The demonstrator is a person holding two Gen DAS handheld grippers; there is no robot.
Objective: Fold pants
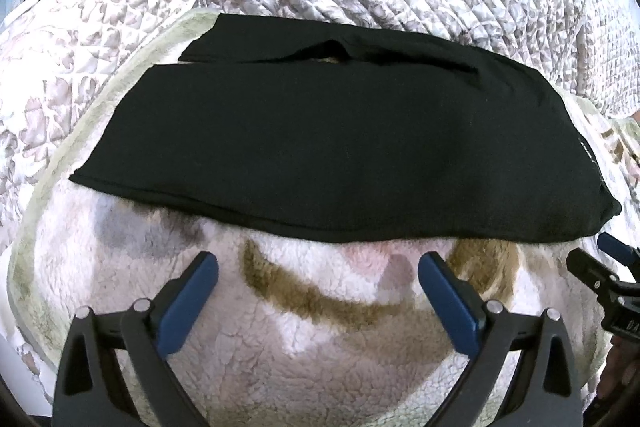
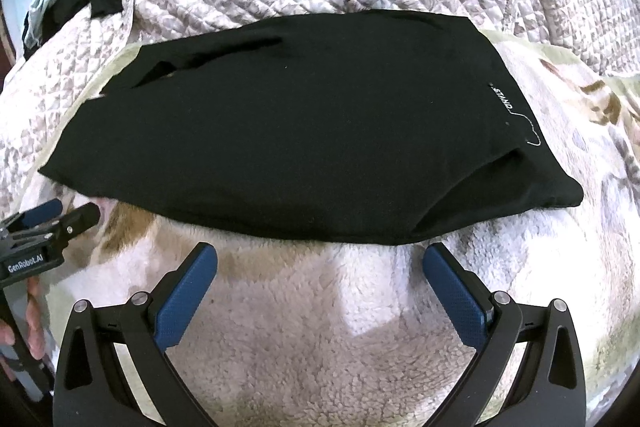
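Black pants [image 1: 320, 147] folded on fleece blanket [image 1: 320, 347], both grippers' jaws wide, empty, just short

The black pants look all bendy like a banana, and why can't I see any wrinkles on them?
In the left wrist view the fisheye lens bows the black pants and darkens the corners. In the right wrist view the pants are so dark that most folds vanish, while the fleece blanket shows a bright sunlit patch.

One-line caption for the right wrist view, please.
Right claw open and empty over a fleece blanket, just short of the folded black pants; left claw at the left edge.
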